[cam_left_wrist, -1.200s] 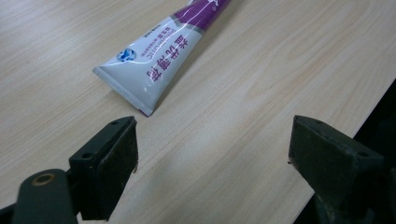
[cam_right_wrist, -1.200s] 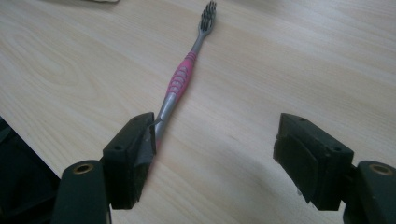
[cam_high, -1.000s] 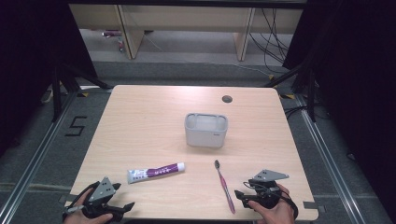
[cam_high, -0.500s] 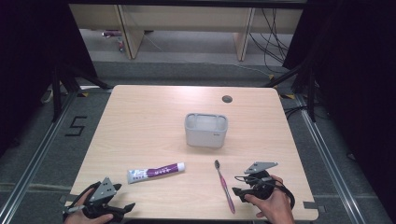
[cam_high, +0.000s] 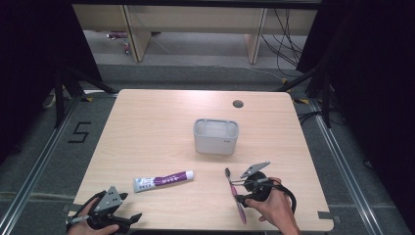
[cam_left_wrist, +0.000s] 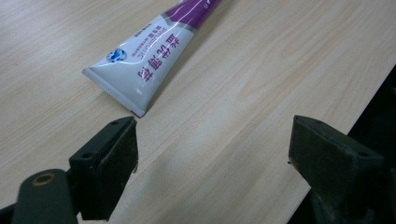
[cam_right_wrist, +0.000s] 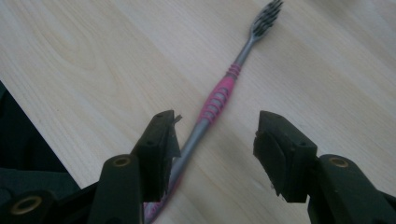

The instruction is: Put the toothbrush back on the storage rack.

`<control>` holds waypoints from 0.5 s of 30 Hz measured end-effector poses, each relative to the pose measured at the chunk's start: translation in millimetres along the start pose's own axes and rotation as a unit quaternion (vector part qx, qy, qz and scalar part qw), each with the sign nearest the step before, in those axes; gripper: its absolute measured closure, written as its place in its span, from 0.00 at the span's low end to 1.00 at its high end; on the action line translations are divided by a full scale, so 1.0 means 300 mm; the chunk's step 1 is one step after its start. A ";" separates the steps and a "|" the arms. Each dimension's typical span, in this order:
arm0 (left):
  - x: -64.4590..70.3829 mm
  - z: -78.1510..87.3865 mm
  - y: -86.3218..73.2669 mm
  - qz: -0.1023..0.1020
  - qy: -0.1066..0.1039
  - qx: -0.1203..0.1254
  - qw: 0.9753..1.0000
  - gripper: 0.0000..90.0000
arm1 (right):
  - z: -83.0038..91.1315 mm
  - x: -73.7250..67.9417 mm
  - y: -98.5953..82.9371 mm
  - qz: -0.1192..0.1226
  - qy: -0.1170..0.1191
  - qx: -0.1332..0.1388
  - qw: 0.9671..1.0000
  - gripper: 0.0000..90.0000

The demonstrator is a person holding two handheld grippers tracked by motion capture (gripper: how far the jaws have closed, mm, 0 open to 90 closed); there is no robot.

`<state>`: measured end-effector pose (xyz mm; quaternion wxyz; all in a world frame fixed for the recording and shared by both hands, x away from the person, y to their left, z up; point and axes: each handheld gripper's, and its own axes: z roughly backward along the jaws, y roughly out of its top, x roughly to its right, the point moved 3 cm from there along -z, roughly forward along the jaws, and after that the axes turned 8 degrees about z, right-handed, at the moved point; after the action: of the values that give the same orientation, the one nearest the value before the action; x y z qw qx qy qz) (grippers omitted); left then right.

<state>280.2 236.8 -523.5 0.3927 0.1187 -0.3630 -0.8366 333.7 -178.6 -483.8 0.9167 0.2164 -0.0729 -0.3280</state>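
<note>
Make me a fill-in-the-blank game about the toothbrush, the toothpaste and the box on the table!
1. The right gripper has its jaws open around the handle of the ____.
2. The toothbrush has a handle that is grey and ____.
3. The left gripper is open just in front of the flat end of the ____.
4. The grey box stands farther from the person than the toothpaste and has ____ inside it.

Missing words: toothbrush; pink; toothpaste; nothing

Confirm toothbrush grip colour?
Pink ribbed grip on the grey plastic toothbrush, dark bristles; clearest in the right gripper view.
</note>
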 end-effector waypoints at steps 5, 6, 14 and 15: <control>0.004 -0.003 -0.001 0.006 -0.003 0.004 1.000 0.17 | -0.033 -0.009 0.023 0.021 0.009 -0.020 1.000 0.62; 0.001 -0.001 -0.001 -0.001 -0.001 0.000 1.000 0.17 | -0.046 -0.007 0.029 0.022 0.015 -0.026 0.999 0.64; 0.006 -0.002 0.001 -0.002 -0.004 0.001 1.000 0.17 | -0.062 0.001 0.035 0.032 0.016 -0.039 0.999 0.69; 0.010 -0.003 0.001 0.003 -0.010 0.004 1.000 0.17 | -0.062 0.005 0.037 0.024 0.015 -0.041 0.999 0.70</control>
<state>278.8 233.9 -523.8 0.3910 0.1109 -0.3709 -0.8350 346.2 -165.4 -495.5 0.9334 0.1812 -0.0510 -0.3054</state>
